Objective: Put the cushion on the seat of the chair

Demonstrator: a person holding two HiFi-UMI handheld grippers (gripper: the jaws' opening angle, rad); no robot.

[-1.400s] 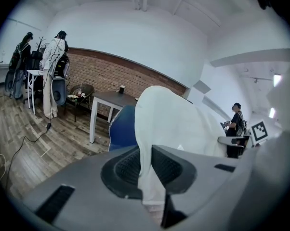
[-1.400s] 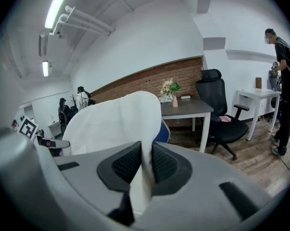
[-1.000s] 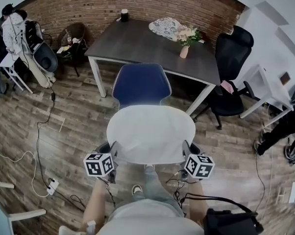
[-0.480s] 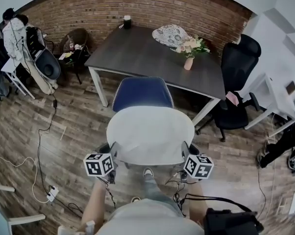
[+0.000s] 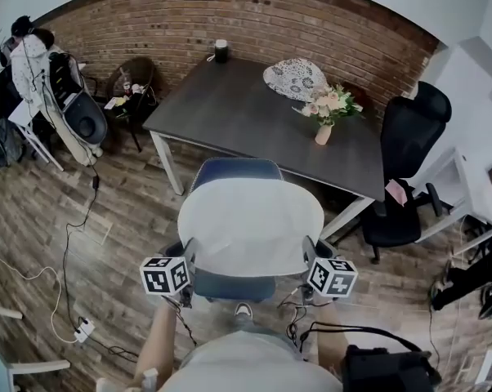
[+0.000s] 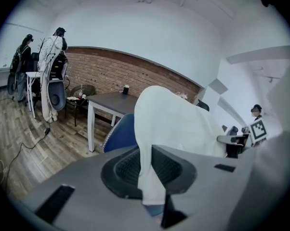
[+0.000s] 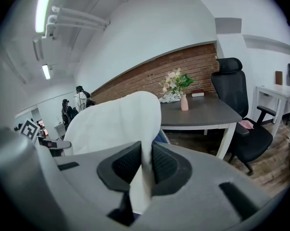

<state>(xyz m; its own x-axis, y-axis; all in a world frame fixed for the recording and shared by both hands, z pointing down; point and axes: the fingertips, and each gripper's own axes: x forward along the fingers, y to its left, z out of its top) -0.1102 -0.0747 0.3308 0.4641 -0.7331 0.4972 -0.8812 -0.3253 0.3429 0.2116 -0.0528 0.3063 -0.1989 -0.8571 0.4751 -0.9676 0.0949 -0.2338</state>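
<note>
A flat white cushion (image 5: 251, 225) hangs level between my two grippers, held over the blue chair (image 5: 234, 170). The chair's back shows past the cushion's far edge and its seat front (image 5: 234, 286) shows under the near edge. My left gripper (image 5: 189, 251) is shut on the cushion's left edge (image 6: 150, 167). My right gripper (image 5: 310, 251) is shut on its right edge (image 7: 144, 177). In the left gripper view the blue chair back (image 6: 120, 134) peeks out beside the cushion. Most of the seat is hidden under the cushion.
A dark table (image 5: 254, 113) stands just beyond the chair, with a vase of flowers (image 5: 326, 121), a patterned dish (image 5: 295, 78) and a dark cup (image 5: 221, 51). A black office chair (image 5: 401, 178) stands at the right. Cables (image 5: 66, 243) trail over the wooden floor at the left.
Both grippers have carried the cushion forward. It now covers the chair's seat, which lay wholly beyond it a second ago. The table has come nearer.
</note>
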